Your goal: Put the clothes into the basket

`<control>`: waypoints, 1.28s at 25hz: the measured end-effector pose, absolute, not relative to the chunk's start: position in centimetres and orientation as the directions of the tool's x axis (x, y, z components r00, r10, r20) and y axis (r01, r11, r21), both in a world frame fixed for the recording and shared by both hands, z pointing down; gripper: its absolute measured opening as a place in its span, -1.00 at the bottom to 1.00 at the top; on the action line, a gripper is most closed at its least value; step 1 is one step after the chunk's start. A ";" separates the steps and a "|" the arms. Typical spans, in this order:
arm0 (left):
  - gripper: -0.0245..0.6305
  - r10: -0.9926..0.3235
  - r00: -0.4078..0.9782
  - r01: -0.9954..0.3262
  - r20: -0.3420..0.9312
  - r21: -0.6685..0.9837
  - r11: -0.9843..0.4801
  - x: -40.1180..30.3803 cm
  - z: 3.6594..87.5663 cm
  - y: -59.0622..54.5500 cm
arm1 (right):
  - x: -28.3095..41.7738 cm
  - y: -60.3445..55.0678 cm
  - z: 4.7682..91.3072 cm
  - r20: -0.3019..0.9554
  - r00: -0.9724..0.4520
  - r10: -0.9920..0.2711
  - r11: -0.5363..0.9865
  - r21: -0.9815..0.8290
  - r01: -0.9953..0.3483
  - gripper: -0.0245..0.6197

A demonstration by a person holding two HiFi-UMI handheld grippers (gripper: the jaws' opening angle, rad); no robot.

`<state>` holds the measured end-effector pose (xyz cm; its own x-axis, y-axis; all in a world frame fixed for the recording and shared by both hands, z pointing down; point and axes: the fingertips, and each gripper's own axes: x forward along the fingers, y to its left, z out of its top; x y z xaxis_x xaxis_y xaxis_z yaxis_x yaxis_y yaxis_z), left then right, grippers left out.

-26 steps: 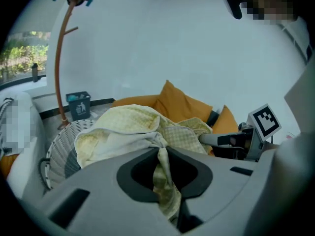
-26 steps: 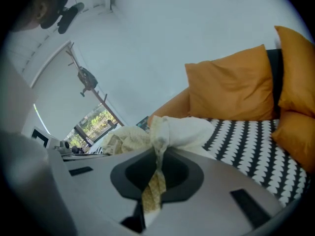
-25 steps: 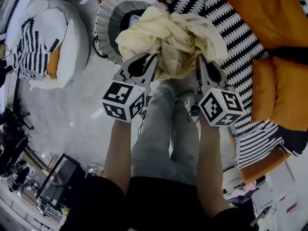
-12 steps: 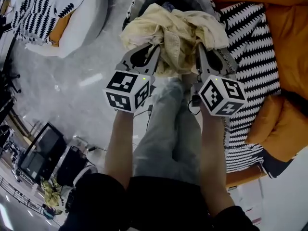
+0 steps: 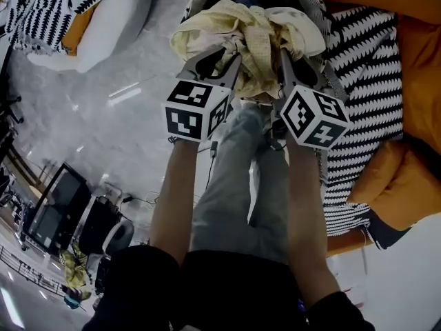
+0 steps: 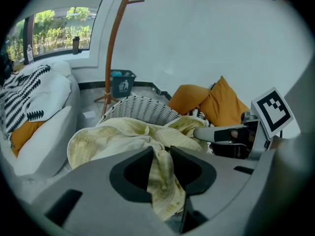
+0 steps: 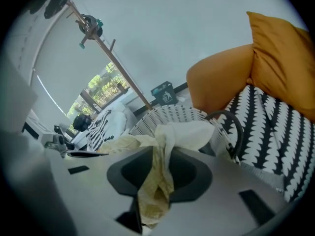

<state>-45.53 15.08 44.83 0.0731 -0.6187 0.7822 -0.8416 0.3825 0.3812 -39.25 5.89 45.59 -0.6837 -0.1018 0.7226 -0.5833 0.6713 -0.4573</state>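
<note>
Currently, left claw and right claw each pinch the yellow garment, held over the basket, their jaws just easing apart. Uneven release may drape fabric across the rim.

Over the mouth of the basket, which stands on the floor: clothes, bunched above the rim. Just right of the basket: a throw, cushions further right. Well left, across the floor: a padded seat. Behind the basket, by the wall: a bin.
</note>
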 end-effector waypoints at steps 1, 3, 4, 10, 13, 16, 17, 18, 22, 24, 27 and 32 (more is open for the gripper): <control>-0.60 -0.613 0.082 -0.837 0.786 0.388 0.386 -45.2 45.2 15.0 | -38.6 5.9 46.1 0.740 -0.665 -0.098 0.667 -0.447 -0.596 -0.61; -0.57 -0.614 0.091 -0.823 0.784 0.406 0.397 -44.8 45.5 14.9 | -37.3 6.0 46.8 0.767 -0.636 -0.092 0.653 -0.436 -0.620 -0.36; -0.57 -0.619 0.090 -0.815 0.780 0.415 0.404 -44.8 45.5 14.9 | -36.7 5.8 46.7 0.771 -0.629 -0.097 0.643 -0.434 -0.631 -0.37; -0.70 -0.666 0.055 -0.788 0.744 0.442 0.428 -43.7 44.0 14.4 | -31.6 3.3 45.5 0.771 -0.605 -0.198 0.587 -0.401 -0.704 -0.66; -0.84 -0.700 0.026 -0.783 0.714 0.450 0.430 -43.3 42.5 14.3 | -29.6 2.6 44.4 0.756 -0.612 -0.230 0.566 -0.407 -0.717 -0.78; -0.88 -0.731 0.017 -0.773 0.683 0.472 0.423 -42.0 40.9 14.6 | -28.0 2.7 43.1 0.740 -0.630 -0.238 0.562 -0.424 -0.710 -0.82; -0.89 -0.742 0.016 -0.772 0.670 0.480 0.417 -41.4 40.3 14.5 | -27.5 2.8 42.5 0.730 -0.642 -0.235 0.564 -0.436 -0.701 -0.83; -0.90 -0.754 0.014 -0.771 0.657 0.487 0.410 -40.8 39.5 14.4 | -27.2 3.0 41.7 0.713 -0.662 -0.231 0.570 -0.452 -0.686 -0.85; -0.90 -0.797 -0.012 -0.777 0.605 0.496 0.388 -38.6 35.4 13.8 | -26.5 3.8 37.0 0.610 -0.760 -0.227 0.613 -0.517 -0.598 -0.87; -0.90 -0.819 -0.030 -0.783 0.573 0.496 0.375 -37.6 32.9 12.9 | -25.8 3.5 34.5 0.570 -0.785 -0.242 0.636 -0.518 -0.572 -0.88; -0.90 -0.852 -0.034 -0.794 0.523 0.504 0.341 -35.8 28.5 10.7 | -24.0 1.9 30.6 0.526 -0.796 -0.300 0.627 -0.520 -0.580 -0.88; -0.90 -0.891 -0.013 -0.819 0.453 0.506 0.270 -32.0 20.2 7.0 | -19.4 -1.1 22.9 0.462 -0.782 -0.417 0.586 -0.521 -0.620 -0.88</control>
<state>-32.00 6.96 20.24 -0.0133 -0.8912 0.4535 -0.8192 0.2698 0.5061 -19.39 -1.11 22.92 -0.7824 -0.4172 0.4624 -0.6205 0.5859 -0.5213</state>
